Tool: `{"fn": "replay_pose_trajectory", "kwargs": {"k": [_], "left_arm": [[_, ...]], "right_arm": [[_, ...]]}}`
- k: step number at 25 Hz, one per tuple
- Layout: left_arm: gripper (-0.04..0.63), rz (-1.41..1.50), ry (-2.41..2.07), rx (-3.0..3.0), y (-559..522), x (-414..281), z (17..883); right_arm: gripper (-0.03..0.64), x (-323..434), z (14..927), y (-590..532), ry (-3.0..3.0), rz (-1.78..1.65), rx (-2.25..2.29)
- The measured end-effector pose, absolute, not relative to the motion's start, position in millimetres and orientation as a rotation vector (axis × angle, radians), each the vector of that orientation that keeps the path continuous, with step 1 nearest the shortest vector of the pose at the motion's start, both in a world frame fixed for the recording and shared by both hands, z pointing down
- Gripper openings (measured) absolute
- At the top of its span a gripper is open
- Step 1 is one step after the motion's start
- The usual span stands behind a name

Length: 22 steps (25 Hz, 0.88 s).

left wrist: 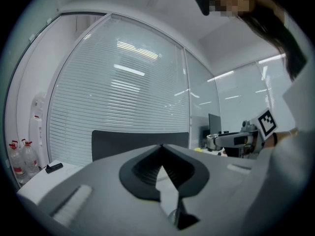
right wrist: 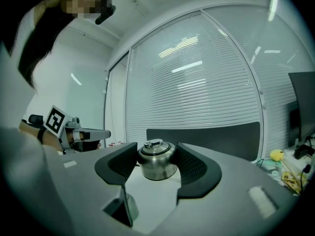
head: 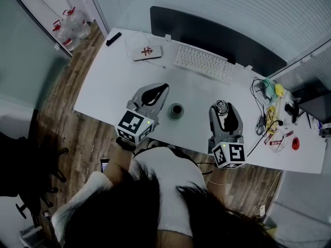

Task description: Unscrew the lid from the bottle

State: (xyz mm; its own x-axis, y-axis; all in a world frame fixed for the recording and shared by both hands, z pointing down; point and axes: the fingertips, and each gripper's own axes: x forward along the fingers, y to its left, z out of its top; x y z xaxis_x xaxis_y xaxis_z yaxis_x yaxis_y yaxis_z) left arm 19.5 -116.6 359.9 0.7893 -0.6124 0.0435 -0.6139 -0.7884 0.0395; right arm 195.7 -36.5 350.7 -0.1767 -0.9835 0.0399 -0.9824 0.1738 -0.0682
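A squat steel bottle (head: 221, 106) stands on the white table (head: 103, 92) at the right. My right gripper (head: 223, 109) is shut on it, one dark pad against each side. In the right gripper view the bottle (right wrist: 157, 168) fills the gap of the right gripper (right wrist: 156, 157), and its flat top shows above the pads. A small dark round cap (head: 176, 110) lies on the table between the two grippers. My left gripper (head: 164, 88) rests to the left of the cap, shut and holding nothing. Its tips meet in the left gripper view (left wrist: 161, 149).
A white keyboard (head: 201, 62) and a dark panel (head: 217, 37) lie at the back. A white box with red print (head: 147, 52) and a black remote (head: 114, 39) sit back left. Cables and small clutter (head: 274, 112) crowd the right end. Water jugs (head: 70, 27) stand on the floor.
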Motion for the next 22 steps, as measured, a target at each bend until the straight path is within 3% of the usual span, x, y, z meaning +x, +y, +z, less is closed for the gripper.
{"fn": "replay_pose_trajectory", "kwargs": {"k": [22], "left_arm": [[0.06, 0.087, -0.986, 2.969, -121.1, 20.0, 361.2]], "right_arm": [[0.245, 204.1, 346.2, -33.1, 2.396, -0.092, -2.006]]}}
